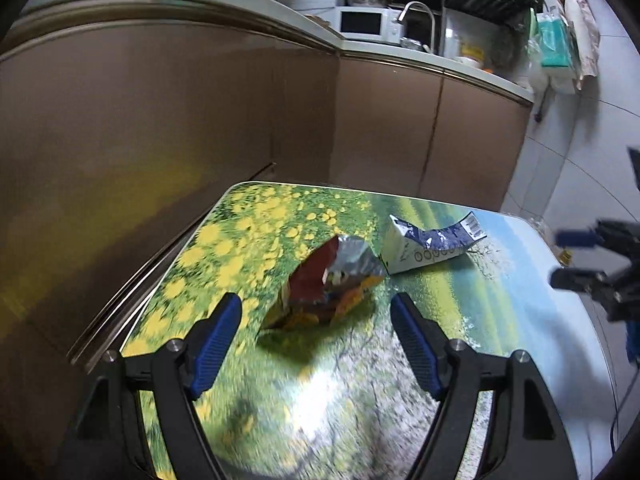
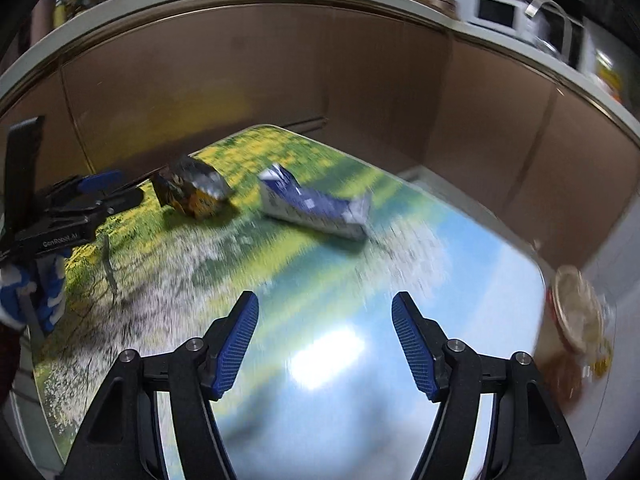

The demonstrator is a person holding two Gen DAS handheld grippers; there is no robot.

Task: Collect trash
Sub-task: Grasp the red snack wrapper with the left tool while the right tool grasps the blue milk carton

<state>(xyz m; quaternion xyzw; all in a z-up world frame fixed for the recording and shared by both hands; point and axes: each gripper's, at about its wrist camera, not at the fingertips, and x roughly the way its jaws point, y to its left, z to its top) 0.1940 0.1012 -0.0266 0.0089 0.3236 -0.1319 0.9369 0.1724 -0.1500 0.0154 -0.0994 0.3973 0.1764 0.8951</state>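
A crumpled foil snack bag (image 1: 328,284) lies on the picture-printed table (image 1: 520,288), and a flattened blue-and-white carton (image 1: 432,244) lies just right of it. My left gripper (image 1: 316,306) is open, its blue pads standing either side of the snack bag's near end without touching it. In the right wrist view my right gripper (image 2: 325,307) is open over bare table, short of the carton (image 2: 316,208). The snack bag (image 2: 192,192) sits to the carton's left, close to the left gripper (image 2: 108,188). The right gripper (image 1: 576,256) shows at the left wrist view's right edge.
Brown cabinet fronts (image 1: 200,120) under a pale counter wrap the table's far and left sides. A microwave (image 1: 368,24) and a tap (image 1: 416,12) stand on the counter. A blurred round container (image 2: 576,312) sits beyond the table's right edge.
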